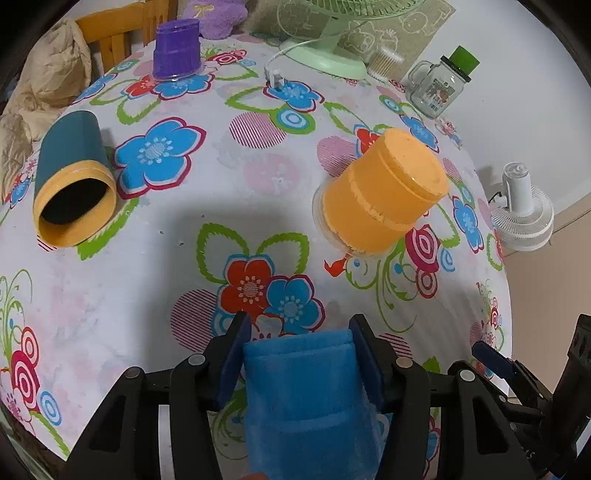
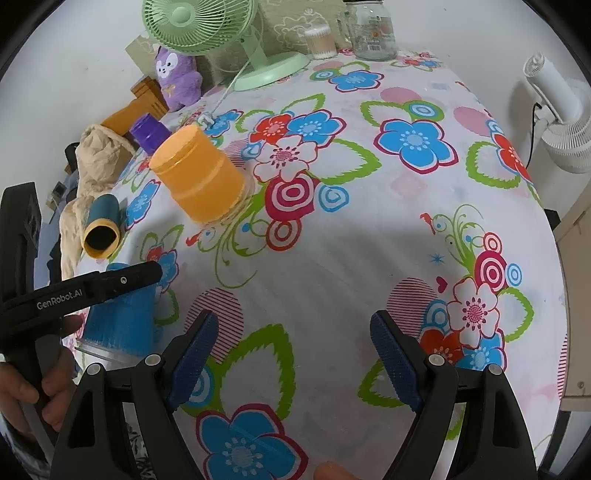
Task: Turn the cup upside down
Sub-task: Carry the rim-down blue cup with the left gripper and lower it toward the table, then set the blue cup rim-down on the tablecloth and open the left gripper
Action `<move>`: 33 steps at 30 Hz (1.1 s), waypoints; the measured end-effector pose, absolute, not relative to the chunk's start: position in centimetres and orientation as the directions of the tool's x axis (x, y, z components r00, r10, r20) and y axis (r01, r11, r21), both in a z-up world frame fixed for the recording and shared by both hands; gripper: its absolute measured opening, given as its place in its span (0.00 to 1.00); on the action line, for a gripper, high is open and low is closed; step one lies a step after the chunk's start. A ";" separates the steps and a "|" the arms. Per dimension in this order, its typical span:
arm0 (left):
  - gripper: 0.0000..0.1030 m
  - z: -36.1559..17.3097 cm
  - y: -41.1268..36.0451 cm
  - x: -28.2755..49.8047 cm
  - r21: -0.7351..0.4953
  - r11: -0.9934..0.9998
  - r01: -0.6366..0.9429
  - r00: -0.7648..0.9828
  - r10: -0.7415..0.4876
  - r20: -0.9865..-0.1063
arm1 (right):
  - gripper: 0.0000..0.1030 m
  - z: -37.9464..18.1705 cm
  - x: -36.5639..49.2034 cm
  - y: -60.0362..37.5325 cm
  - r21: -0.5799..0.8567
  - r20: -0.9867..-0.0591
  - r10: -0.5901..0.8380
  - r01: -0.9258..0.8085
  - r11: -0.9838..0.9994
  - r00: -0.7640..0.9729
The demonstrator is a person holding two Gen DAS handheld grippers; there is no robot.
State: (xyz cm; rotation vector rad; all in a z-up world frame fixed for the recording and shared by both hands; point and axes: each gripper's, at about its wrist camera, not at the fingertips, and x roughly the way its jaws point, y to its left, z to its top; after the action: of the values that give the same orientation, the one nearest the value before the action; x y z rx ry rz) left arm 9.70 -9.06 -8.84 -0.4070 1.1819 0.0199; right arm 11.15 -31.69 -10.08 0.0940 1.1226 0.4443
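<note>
My left gripper (image 1: 297,332) is shut on a blue cup (image 1: 310,391), held upside down with its base up near the table's front edge; the cup shows in the right wrist view (image 2: 122,321) with its rim low at the cloth. An orange cup (image 1: 380,195) stands upside down mid-table, also in the right wrist view (image 2: 199,177). A teal cup with a yellow rim (image 1: 72,181) lies on its side at the left. A purple cup (image 1: 177,50) stands upside down at the back. My right gripper (image 2: 291,332) is open and empty above the cloth.
A floral tablecloth (image 1: 258,192) covers the table. At the back stand a green fan (image 1: 325,55), a glass jar with a green lid (image 1: 439,88) and a purple plush toy (image 2: 177,77). A white fan (image 2: 565,118) stands off the right edge. A chair (image 1: 118,33) is back left.
</note>
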 end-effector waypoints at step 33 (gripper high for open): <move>0.54 -3.5 -6.9 7.2 -0.296 0.933 -0.203 0.521 -0.153 -0.840 | 0.84 -7.9 9.0 -27.7 0.267 -0.838 0.412 -0.389 0.882 0.358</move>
State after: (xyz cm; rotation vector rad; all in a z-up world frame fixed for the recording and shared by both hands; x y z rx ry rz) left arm 7.17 -6.93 -3.46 -0.3828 1.0289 0.0313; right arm 9.00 -27.70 -7.86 0.0240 1.0887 0.5165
